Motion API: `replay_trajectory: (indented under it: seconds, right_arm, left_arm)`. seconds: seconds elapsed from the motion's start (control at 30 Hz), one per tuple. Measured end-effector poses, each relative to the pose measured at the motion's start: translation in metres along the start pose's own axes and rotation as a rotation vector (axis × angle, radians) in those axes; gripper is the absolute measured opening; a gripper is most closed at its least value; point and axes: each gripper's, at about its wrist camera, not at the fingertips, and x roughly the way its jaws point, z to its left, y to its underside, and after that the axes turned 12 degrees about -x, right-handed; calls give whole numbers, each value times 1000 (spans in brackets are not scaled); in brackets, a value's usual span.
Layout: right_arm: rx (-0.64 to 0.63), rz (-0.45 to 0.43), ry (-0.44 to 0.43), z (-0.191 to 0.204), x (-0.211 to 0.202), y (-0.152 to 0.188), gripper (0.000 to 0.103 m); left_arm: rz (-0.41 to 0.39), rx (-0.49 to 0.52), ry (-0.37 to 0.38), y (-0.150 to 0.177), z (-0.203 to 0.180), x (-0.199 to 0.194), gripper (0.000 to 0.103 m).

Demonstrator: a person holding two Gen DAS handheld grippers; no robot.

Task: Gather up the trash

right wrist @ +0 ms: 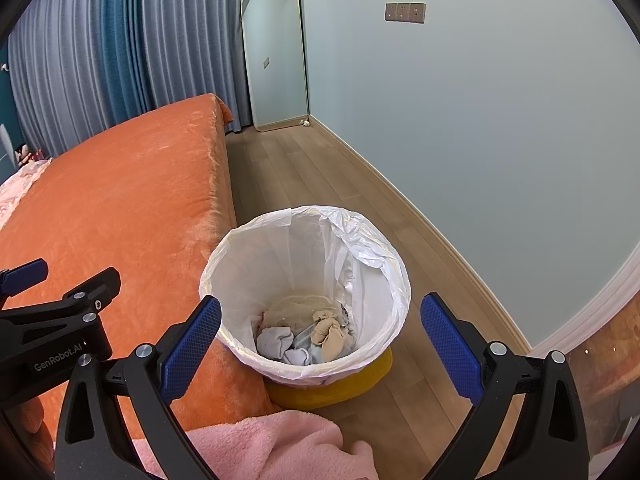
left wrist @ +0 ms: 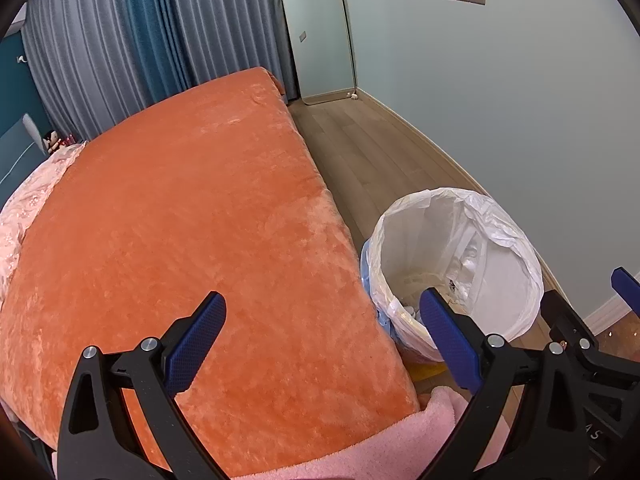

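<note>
Both grippers are empty w/ jaws spread wide. The right gripper (right wrist: 320, 340) hangs directly over the trash bin (right wrist: 394, 280), a yellow bin lined w/ a white plastic bag; the left gripper (left wrist: 322, 340) sits over the corner of the orange bedspread (left wrist: 180, 220), w/ the bin just beside it to the right.

Trash already in: crumpled items at the bottom of the liner (right wrist: 308, 338), white, grey and tan, looking like wadded tissue or cloth, can't tell which. No loose trash shows on the bed or the floor (right wrist: 300, 176), so my read is the drop is done or nearly so.

To do this step well: keep the right jaws wide and clear of the liner rim, since thin plastic snags easily and could pull off the bin. Lift straight up, don't drag sideways. Keep the left one off the plush spread so the pads don't catch fibres. Then scan for leftovers before calling it finished.

Surface & room: velvety orange spread, smooth, nothing on it nearby; pink bedding (left wrist: 28, 200) at its far-left edge. Pink fluffy fabric (right wrist: 260, 440) at bottom, touching the bed corner. Wood-plank floor, pale blue wall (right wrist: 480, 140) w/ switch plate (right wrist: 405, 12), leaning mirror (right wrist: 276, 52) in the corner, grey-and-teal curtains (right wrist: 100, 60).
</note>
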Motion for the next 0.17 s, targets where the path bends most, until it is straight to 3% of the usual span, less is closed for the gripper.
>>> replay_trajectory:
  seconds: [0.17]
  right_arm:
    - [-1, 2, 1, 0, 2, -1, 96]
  left_arm:
    - [3, 15, 16, 0, -1, 1, 93]
